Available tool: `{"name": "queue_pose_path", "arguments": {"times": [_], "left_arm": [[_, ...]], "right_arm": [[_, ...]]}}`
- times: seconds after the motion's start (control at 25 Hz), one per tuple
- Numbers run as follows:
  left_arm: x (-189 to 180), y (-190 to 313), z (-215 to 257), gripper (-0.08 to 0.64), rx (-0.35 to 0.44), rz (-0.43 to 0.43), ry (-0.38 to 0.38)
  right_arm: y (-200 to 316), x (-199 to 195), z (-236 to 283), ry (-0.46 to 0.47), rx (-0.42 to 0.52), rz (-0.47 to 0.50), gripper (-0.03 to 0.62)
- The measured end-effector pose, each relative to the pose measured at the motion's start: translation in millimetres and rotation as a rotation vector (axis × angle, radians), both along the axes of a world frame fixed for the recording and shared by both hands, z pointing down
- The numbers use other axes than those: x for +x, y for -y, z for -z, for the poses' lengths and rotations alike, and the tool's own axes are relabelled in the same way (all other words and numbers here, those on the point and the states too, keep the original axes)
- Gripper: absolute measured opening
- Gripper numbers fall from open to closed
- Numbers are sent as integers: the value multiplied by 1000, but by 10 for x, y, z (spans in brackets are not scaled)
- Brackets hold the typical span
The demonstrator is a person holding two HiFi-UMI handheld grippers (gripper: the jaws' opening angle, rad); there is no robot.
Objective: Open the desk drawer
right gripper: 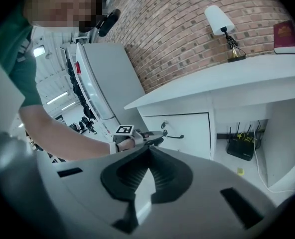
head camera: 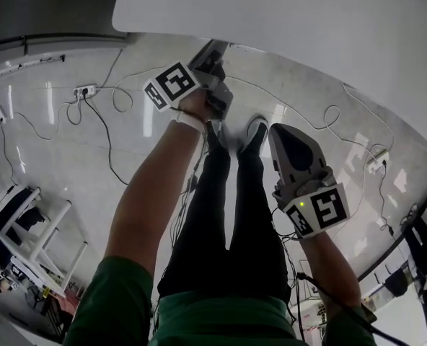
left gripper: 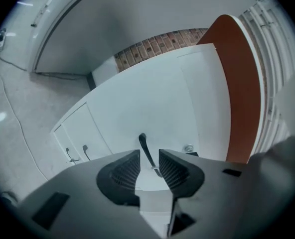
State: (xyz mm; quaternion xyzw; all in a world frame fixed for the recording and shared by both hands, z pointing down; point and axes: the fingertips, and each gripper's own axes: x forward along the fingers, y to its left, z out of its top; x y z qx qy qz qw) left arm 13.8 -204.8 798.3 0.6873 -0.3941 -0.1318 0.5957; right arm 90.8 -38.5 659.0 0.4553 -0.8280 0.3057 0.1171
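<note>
Risk first. My left tongs stand open, with the slim dark bar handle of the drawer rising in the gap between the two ribbed black pads. Neither pad appears to press on it. The handle runs at a slant across the gap and its lower end sits closer to the right-hand pad. If I close like this, I judge one pad could meet the bar first and push it aside. That would leave a shallow pinch that slips off once I pull.

A small round silver lock sits just beside the handle. If it is engaged, pulling hard would only drag the tongs off the bar. Pulling at an angle could also make the drawer bind.

My right tongs hang lower and well apart from the handle, with the jaws together and nothing between them.

The drawer itself has a plain, flat white front, fully closed and flush with its frame. It sits directly under the white counter top, at the counter's end nearest me. In the right gripper view my left tongs reach right up to its handle. The surface looks smooth and hard, with no other grip than the bar.
</note>
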Motion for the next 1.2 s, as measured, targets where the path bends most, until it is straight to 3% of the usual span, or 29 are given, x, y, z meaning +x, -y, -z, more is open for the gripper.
{"name": "queue_pose_path", "arguments": {"times": [0.28, 0.64, 1.2], "left_arm": [[22, 223, -66, 106, 18, 48, -53], [-70, 224, -49, 38, 27, 140, -147], [-21, -9, -20, 34, 19, 156, -149]], "right_arm": [[-16, 90, -232, 18, -30, -26, 0], [-19, 64, -294, 40, -56, -48, 0], [-63, 71, -306, 33, -61, -27, 0]]}}
